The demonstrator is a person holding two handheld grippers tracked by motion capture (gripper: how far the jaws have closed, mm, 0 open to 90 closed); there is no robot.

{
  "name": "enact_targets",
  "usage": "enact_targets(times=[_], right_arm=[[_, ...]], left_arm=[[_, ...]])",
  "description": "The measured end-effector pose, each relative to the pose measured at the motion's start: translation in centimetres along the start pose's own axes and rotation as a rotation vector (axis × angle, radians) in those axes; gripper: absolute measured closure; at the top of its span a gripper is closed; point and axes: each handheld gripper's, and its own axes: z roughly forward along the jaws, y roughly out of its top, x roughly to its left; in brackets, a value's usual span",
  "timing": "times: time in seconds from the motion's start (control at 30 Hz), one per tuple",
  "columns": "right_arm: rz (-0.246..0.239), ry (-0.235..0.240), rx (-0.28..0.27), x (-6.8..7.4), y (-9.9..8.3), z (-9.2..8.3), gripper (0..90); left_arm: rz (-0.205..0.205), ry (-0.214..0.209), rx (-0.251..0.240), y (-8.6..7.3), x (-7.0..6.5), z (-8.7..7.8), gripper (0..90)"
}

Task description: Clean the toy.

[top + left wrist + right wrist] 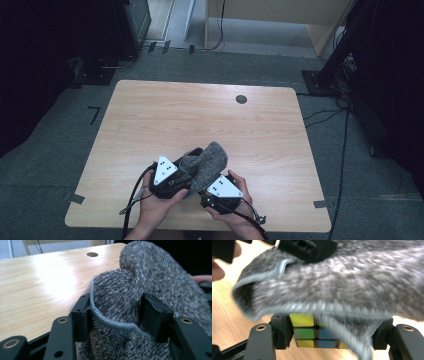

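Two tools meet low in the middle of the high view, just above the near edge of the wooden bench [150, 120], with a grey fleecy cloth [207, 162] bunched between them. The left tool [115, 312] has a thick fold of that cloth, hemmed edge and all, between its jaws, and the pads press into the pile, so it is gripping the cloth. The right tool [332, 333] is clamped on a colour-tiled puzzle cube [312, 333], seen at the bottom of the right gripper view with yellow, green and blue tiles showing and the cloth draped over its top. The step in hand looks like wrapping or wiping the cube with the cloth. The next move would need the left tool to draw the cloth across the cube's faces while the right tool holds it steady.
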Motion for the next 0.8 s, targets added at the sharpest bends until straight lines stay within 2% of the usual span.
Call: enact_targets(times=[0.03, 0.07, 0.1, 0.13, 0.17, 0.23, 0.37, 0.43, 0.47, 0.5, 0.53, 0.6, 0.63, 0.7, 0.77, 0.8], right_arm=[[-0.001, 0.006, -0.004, 0.1, 0.0, 0.1, 34.4], [-0.007, 0.009, -0.009, 0.1, 0.0, 0.1, 34.4], [-0.009, 0.011, -0.011, 0.2, 0.1, 0.1, 34.4], [-0.010, 0.011, -0.010, 0.2, 0.1, 0.1, 34.4], [-0.008, 0.007, -0.007, 0.2, 0.1, 0.0, 34.4], [-0.011, 0.004, -0.008, 0.1, 0.0, -0.2, 34.4], [-0.010, -0.004, -0.026, -0.4, 0.2, -0.6, 34.4], [-0.003, -0.005, -0.041, -0.6, 0.3, -0.8, 34.4], [-0.005, -0.002, -0.046, -0.7, 0.3, -0.9, 34.4], [-0.013, 0.000, -0.053, -0.7, 0.4, -0.9, 34.4], [-0.012, 0.005, -0.057, -0.7, 0.4, -1.0, 34.4], [-0.022, 0.012, -0.070, -0.6, 0.5, -1.1, 34.4], [-0.026, 0.011, -0.074, -0.6, 0.6, -1.3, 34.4], [-0.031, 0.002, -0.080, -0.7, 0.8, -1.5, 34.4], [-0.013, -0.010, -0.091, -1.0, 0.9, -1.8, 34.4], [0.002, -0.010, -0.100, -1.2, 1.0, -2.0, 34.4]], left_arm=[[0.003, -0.039, -0.004, 0.1, -0.3, 0.0, 45.0], [0.028, -0.073, 0.003, 0.1, -0.9, 0.0, 43.9], [0.070, -0.091, 0.006, 0.1, -1.6, 0.1, 43.5], [0.115, -0.059, -0.002, 0.0, -2.2, 0.1, 43.8], [0.130, -0.037, -0.010, 0.0, -2.4, 0.0, 45.6], [0.081, -0.032, -0.013, 0.1, -1.7, -0.1, 54.7], [-0.080, -0.055, 0.000, 0.2, 1.8, -0.6, 66.1], [-0.179, -0.115, -0.007, -0.1, 3.3, -0.6, 69.3], [-0.255, -0.188, -0.021, -0.3, 4.1, -0.6, 70.5], [-0.293, -0.245, -0.033, -0.5, 4.4, -0.4, 71.8], [-0.314, -0.299, -0.032, -0.7, 4.5, -0.1, 72.5], [-0.302, -0.339, -0.010, -1.0, 4.2, 0.6, 73.5], [-0.289, -0.340, -0.005, -1.1, 4.0, 0.7, 74.3], [-0.263, -0.331, 0.011, -1.2, 3.9, 0.9, 74.7], [-0.222, -0.298, 0.037, -1.3, 3.8, 1.0, 74.5], [-0.215, -0.294, 0.043, -1.3, 3.8, 1.0, 74.5]])
